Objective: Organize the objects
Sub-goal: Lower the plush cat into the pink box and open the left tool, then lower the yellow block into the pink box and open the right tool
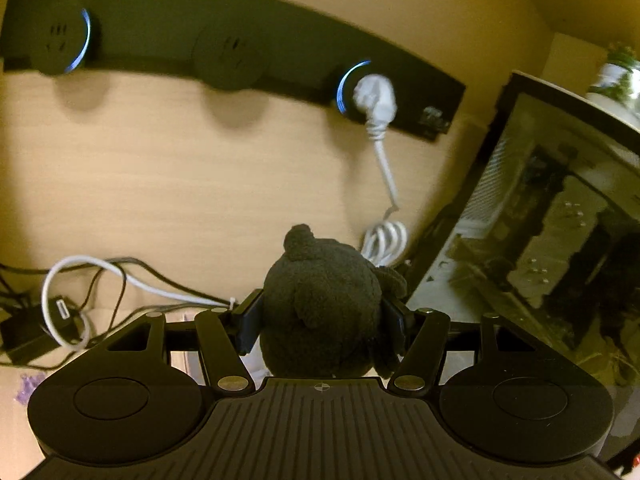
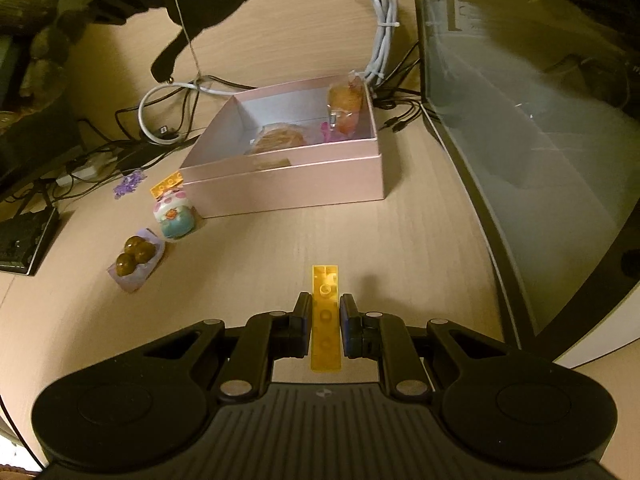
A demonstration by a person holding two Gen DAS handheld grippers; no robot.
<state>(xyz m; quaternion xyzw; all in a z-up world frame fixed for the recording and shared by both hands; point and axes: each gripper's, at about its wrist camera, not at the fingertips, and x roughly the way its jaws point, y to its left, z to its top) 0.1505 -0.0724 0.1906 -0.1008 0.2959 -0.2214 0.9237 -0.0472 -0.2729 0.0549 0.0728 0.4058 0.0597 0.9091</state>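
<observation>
Above the wooden desk [image 2: 400, 240], the left gripper [image 1: 322, 316] has its fingers clamped on either side of a dark plush toy [image 1: 320, 304], held up in front of the black socket strip [image 1: 240, 56] with its white plug [image 1: 376, 98]. Down low, the right gripper [image 2: 326, 326] pinches a yellow building plate [image 2: 326, 316] tight between its pads, just off the desk, and the pink box [image 2: 288, 184] sits ahead with wrapped snacks [image 2: 346, 108] inside, a colourful ball [image 2: 174, 216] just beside its left corner
</observation>
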